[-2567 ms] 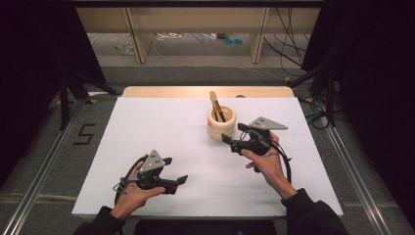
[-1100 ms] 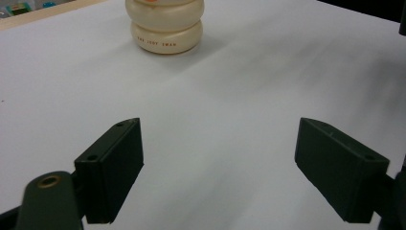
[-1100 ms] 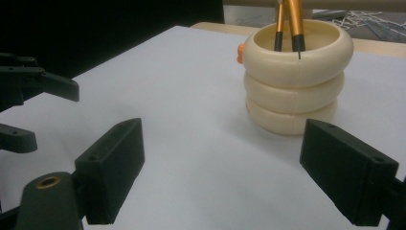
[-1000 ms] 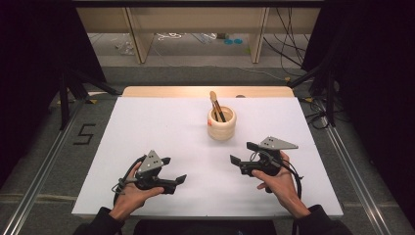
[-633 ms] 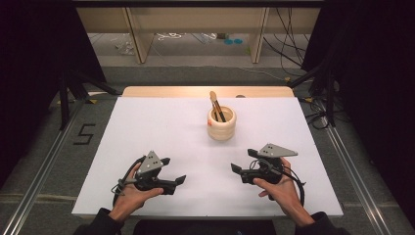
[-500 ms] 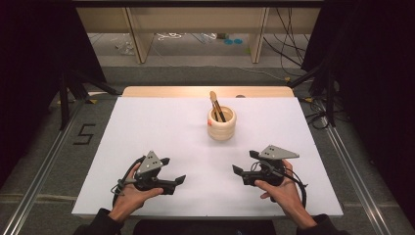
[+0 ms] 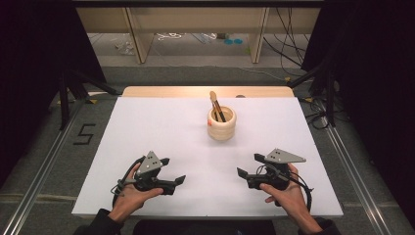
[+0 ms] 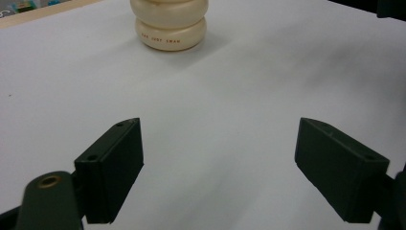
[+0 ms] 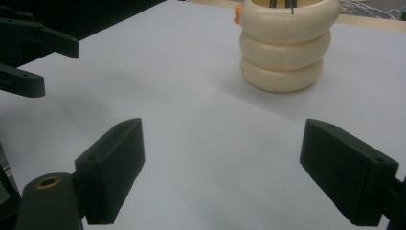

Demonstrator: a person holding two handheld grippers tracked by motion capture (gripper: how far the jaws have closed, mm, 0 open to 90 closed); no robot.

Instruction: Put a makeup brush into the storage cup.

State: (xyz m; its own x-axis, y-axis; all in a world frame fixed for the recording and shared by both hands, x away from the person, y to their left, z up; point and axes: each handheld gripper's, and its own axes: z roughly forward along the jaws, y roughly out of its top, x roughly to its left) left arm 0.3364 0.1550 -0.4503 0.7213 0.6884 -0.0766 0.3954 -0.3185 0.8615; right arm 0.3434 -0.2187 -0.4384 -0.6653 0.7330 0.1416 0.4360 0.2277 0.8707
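Cream ribbed holder (image 7: 221, 125) holding sticks (image 7: 216, 106)

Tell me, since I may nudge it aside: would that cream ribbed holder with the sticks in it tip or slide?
The holder looks squat with a wide flat base, so it would probably slide on the smooth white table. The sticks lean over its rim, so they might rattle or shift.

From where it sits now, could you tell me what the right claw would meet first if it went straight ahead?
Probably the cream ribbed holder, slightly right of the right claw's centre line; bare white table lies between. It might just pass left.
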